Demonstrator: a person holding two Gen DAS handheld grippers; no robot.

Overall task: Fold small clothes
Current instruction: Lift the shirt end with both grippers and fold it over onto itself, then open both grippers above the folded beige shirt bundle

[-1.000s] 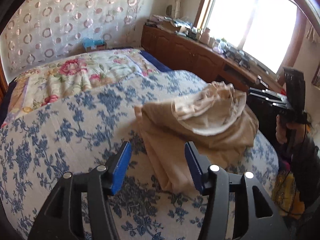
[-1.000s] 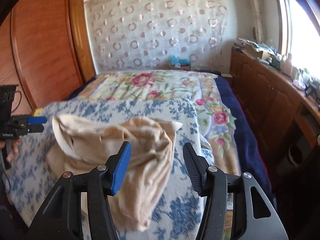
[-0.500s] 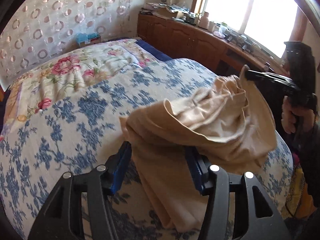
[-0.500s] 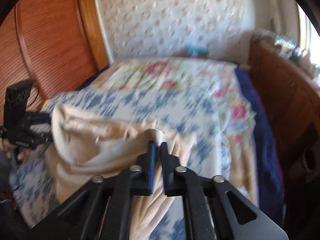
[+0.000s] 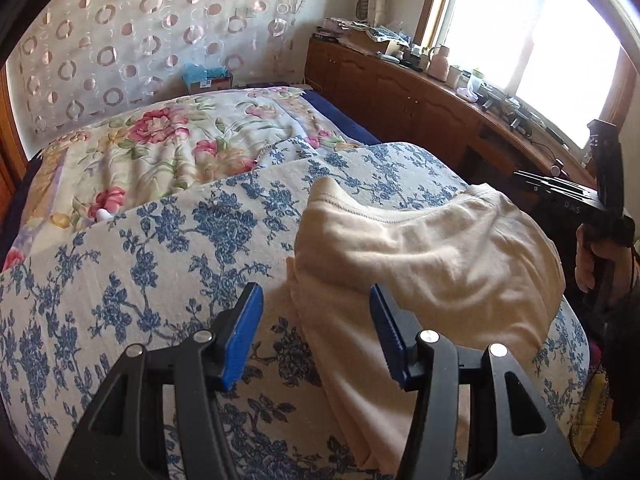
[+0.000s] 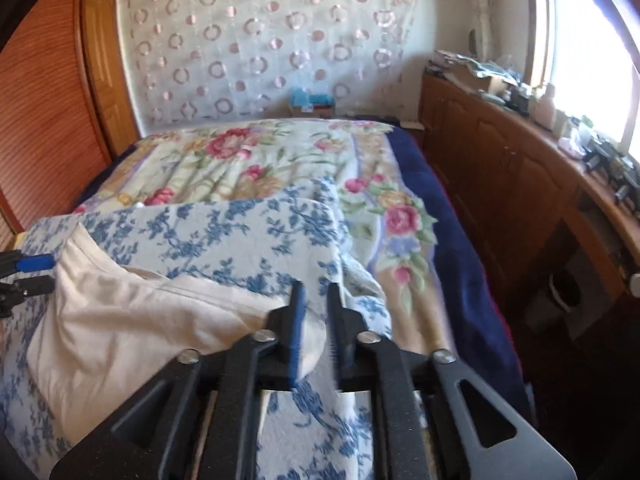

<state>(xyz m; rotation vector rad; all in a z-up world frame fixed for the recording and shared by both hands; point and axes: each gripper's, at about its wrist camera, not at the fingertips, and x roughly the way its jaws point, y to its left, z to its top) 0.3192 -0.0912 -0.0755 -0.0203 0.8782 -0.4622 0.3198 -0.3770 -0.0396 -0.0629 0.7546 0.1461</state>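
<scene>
Left wrist view shows the cream-coloured soft cotton garment (image 5: pixel 432 264) lying on the white bedspread with a blue flower print (image 5: pixel 152 248), partly folded over itself, its hemmed edge raised toward the window side. The left gripper (image 5: pixel 316 336) hangs over the garment's near edge with its 2 blue-padded jaws standing wide; cloth lies beneath and between them, but the pads do not press on it.

From the right wrist view, the right gripper (image 6: pixel 316 320) sits at the garment's (image 6: pixel 120 320) right end. Its jaws have just been opening and now stand narrow, with a slim gap between them; a fold of cloth lies against the left jaw, though no pinch shows. A hand (image 5: pixel 590 256) holds this gripper at the right edge of the left view.

Beyond the bedspread lies a quilt with pink roses (image 6: pixel 240 156), and a brown wooden sideboard (image 6: pixel 512 176) runs under the bright window (image 5: pixel 540 32).
</scene>
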